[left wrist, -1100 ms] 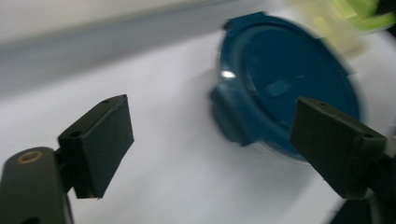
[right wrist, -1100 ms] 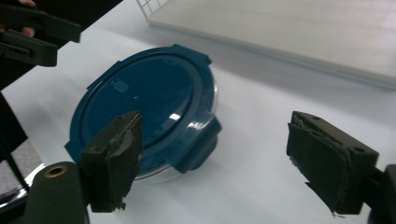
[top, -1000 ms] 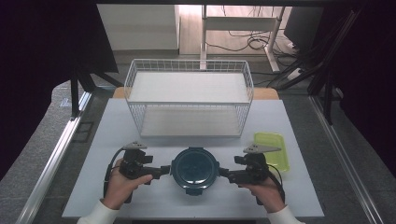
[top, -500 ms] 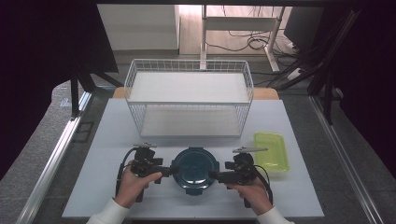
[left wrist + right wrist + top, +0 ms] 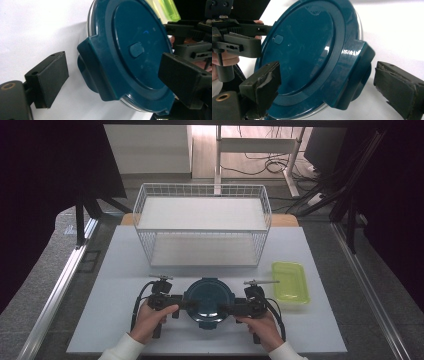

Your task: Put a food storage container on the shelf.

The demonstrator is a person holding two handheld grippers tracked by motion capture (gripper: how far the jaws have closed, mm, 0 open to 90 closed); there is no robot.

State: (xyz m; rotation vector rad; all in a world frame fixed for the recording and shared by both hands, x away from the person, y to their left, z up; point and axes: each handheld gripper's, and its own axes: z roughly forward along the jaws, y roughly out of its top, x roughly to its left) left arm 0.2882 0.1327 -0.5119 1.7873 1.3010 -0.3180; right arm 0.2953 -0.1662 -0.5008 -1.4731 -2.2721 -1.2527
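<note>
A round container with a dark teal lid (image 5: 209, 300) sits on the white table (image 5: 115, 270) near its front edge. My left gripper (image 5: 182, 303) comes at it from the left and is open. Its jaws straddle the lid's side clasp (image 5: 100, 72) with a gap showing, in the left gripper view (image 5: 115, 80). My right gripper (image 5: 227, 309) faces it from the right. In the right gripper view (image 5: 332, 90) its jaws have just been opening; the opposite clasp (image 5: 352, 75) lies between them, with a gap at the outer pad.
A white wire basket (image 5: 202, 227) with a shelf stands behind the container at mid-table. A lime-green shallow tray (image 5: 290, 282) lies to the right of the right gripper. Bare table surface lies to the left.
Both hands have sunk and drawn inward, bringing each gripper's jaws up to the container's sides. The container has stayed in place.
</note>
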